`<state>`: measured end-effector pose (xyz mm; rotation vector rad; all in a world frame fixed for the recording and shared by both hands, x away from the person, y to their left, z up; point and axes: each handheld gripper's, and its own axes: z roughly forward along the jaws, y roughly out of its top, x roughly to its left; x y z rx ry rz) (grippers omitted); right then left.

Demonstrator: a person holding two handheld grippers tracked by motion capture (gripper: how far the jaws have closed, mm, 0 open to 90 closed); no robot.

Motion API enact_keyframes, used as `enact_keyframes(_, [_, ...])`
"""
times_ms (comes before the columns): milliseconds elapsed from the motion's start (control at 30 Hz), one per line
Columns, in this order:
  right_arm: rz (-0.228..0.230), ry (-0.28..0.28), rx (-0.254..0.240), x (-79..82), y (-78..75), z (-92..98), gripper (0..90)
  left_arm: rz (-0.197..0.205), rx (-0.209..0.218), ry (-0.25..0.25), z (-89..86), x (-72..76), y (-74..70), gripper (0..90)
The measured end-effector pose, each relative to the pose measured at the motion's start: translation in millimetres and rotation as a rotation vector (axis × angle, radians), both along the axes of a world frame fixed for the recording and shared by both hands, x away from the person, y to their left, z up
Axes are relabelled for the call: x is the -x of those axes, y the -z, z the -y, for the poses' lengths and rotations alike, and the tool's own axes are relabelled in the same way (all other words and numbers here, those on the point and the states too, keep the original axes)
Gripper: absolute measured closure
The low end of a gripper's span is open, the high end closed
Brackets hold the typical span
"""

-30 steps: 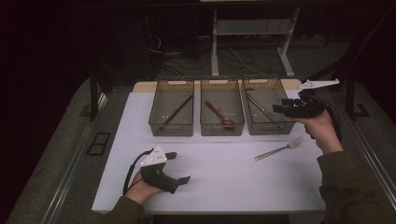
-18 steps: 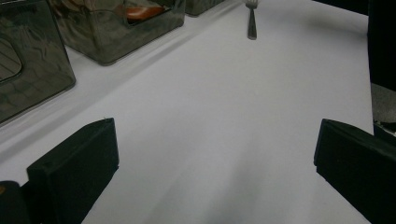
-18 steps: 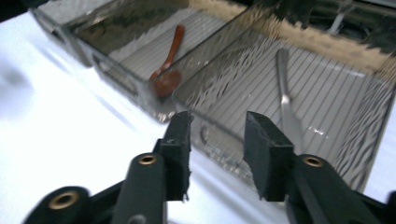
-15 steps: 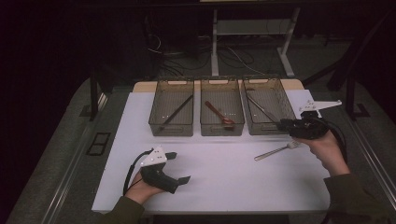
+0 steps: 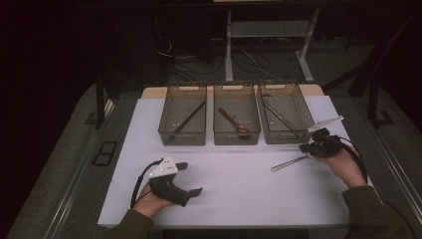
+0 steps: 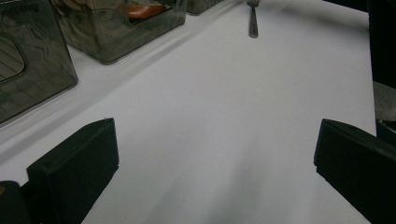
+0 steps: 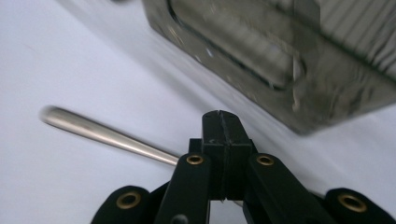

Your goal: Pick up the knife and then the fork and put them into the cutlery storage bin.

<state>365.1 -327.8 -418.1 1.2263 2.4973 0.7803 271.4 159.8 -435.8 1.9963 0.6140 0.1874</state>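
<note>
metal utensil lies flat on the white table sheet, in front of the right-hand bin and at an angle, its handle end pointing toward the middle of the sheet and its far end under your right gripper. in the right gripper view the handle runs in from the left as a smooth silver bar and passes behind the black jaws; whether its head is a fork or a spoon you cannot tell, since the gripper covers it.

your right gripper's jaws have just been closing and now stand together, pad against pad with only a thin seam between them. nothing sits between the pads: the utensil stays on the sheet behind and below them, so it is not clamped. the gripper sits low over the sheet, just beside the near corner of the right-hand bin, whose smoked wall fills the top of that view.

your left gripper rests with your hand at the near left of the sheet, well apart from the utensil. its jaws stand wide apart with bare white sheet between them, holding nothing.

three smoked bins stand in a row at the far side of the sheet. the left bin holds a dark stick-like utensil, the middle bin a red spoon, and the right-hand bin a metal piece.
</note>
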Motion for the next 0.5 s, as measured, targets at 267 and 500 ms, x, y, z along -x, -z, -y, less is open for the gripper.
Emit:
enact_keyframes(267, [-0.049,0.022,0.027,-5.5,11.2,6.0,88.9,-0.003,-0.002,0.002,0.5,0.1,0.7,0.0])
enact_keyframes(500, [-0.073,0.008,0.033,-7.5,15.0,5.2,88.9,-0.003,-0.005,0.004,0.8,0.1,1.0,0.0])
